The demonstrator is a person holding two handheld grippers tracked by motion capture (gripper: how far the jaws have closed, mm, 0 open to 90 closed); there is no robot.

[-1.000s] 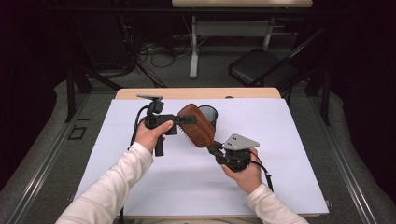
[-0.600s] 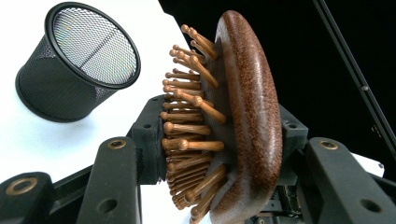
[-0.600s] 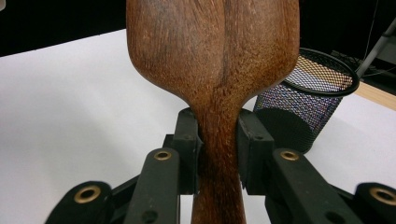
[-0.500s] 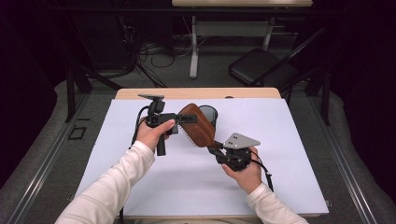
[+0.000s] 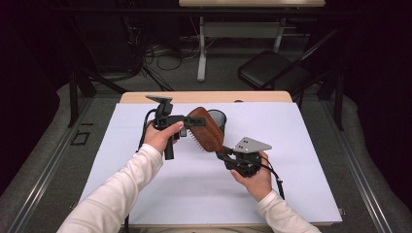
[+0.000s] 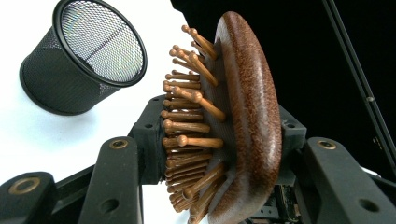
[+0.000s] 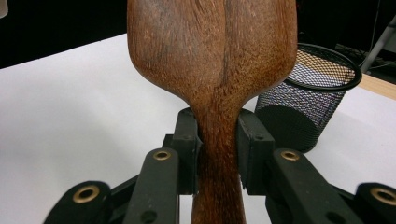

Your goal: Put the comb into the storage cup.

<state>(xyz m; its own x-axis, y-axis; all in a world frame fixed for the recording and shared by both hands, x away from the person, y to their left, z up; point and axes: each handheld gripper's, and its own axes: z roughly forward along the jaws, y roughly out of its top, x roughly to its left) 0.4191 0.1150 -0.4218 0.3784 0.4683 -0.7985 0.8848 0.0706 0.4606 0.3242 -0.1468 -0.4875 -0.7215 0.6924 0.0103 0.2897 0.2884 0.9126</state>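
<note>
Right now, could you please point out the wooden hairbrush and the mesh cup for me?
wooden hairbrush [image 7: 215, 51]: right gripper view, on the smooth back of its head.
mesh cup [image 6: 51, 79]: left gripper view, on its black outer wall.

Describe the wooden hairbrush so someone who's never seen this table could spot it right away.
Start at the white table and look to its middle, just in front of the black mesh cup. Held above the surface between the two hand-held grippers, left and right, is the hairbrush. It is the one reddish-brown wooden thing there, an oval paddle with wooden pins.
</note>
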